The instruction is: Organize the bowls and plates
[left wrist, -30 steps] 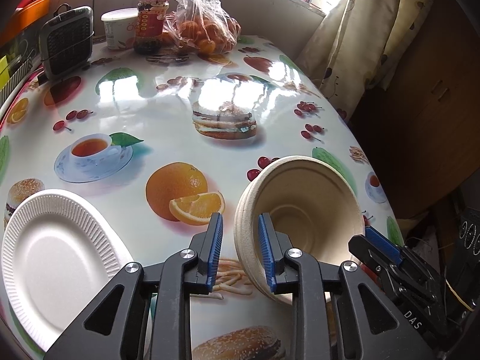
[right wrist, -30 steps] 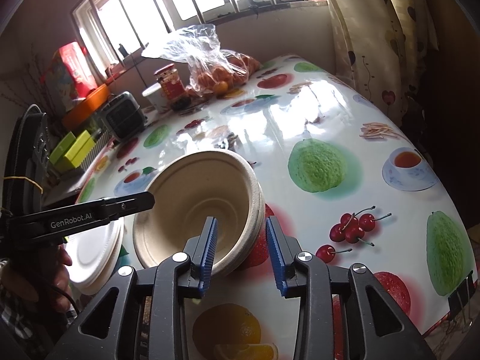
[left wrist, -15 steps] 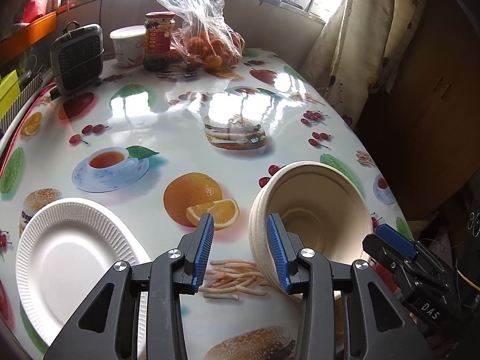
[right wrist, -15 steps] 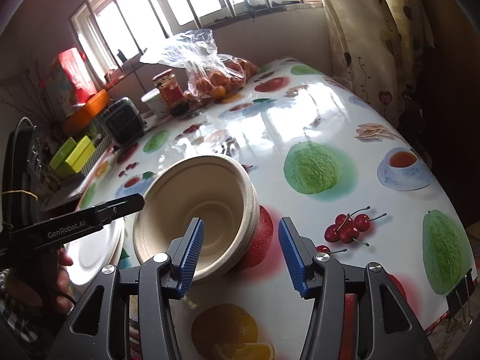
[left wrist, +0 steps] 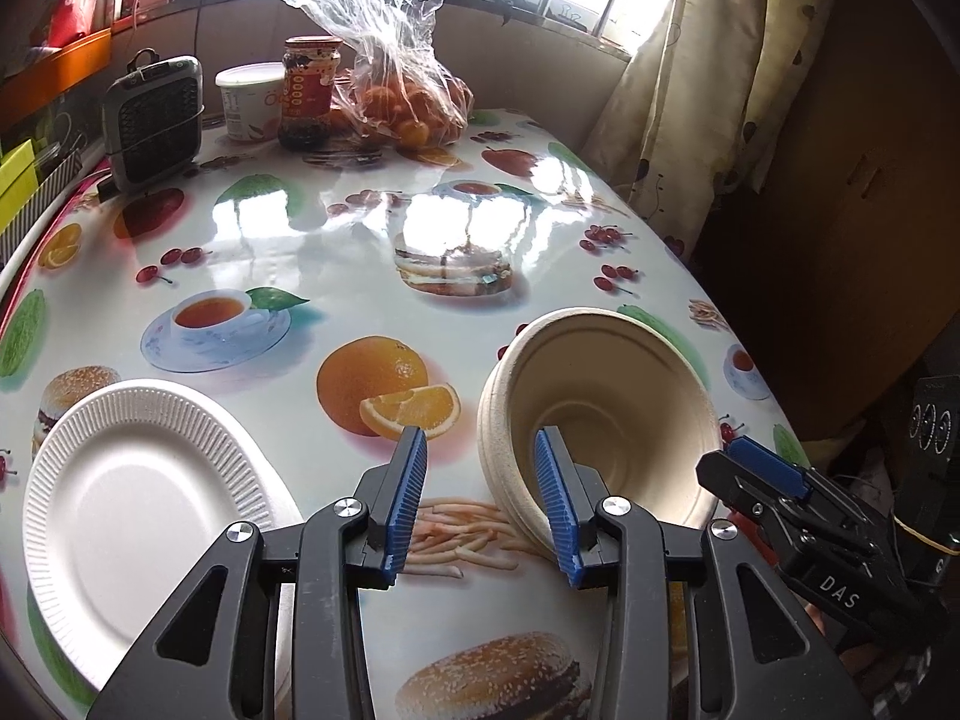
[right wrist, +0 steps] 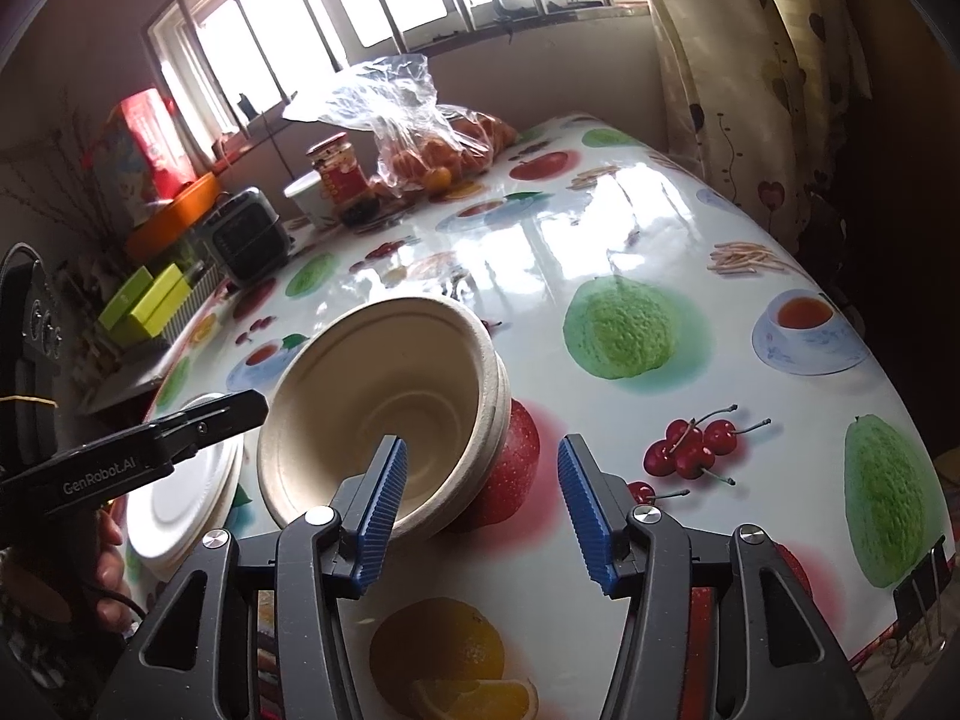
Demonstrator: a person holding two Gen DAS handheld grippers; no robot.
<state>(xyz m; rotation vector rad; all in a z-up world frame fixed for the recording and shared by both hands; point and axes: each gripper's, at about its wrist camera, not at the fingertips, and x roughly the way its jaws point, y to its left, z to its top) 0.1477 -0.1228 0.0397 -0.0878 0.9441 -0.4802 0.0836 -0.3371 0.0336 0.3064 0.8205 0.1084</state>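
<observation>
A stack of nested tan paper bowls (left wrist: 606,414) (right wrist: 384,384) rests on the fruit-print tablecloth (left wrist: 336,240) near the front edge. My left gripper (left wrist: 483,504) is open astride the stack's left rim, one pad inside the top bowl and one outside, neither pressing. My right gripper (right wrist: 483,510) is open astride the right rim in the same way. A stack of white ribbed paper plates (left wrist: 138,480) (right wrist: 174,498) lies left of the bowls. The left gripper's finger (right wrist: 204,420) shows above the plates in the right wrist view, with a hand behind it.
At the far end stand a grey grilled appliance (left wrist: 156,120), a white tub (left wrist: 249,99), a red-labelled jar (left wrist: 312,90) and a plastic bag of oranges (left wrist: 396,96). A curtain (left wrist: 690,90) hangs beyond the right table edge. A binder clip (right wrist: 918,582) pins the cloth.
Both grippers' jaws have widened off the bowl rim they were closed around. The left gripper has tipped slightly; the bowls stay on the table.
</observation>
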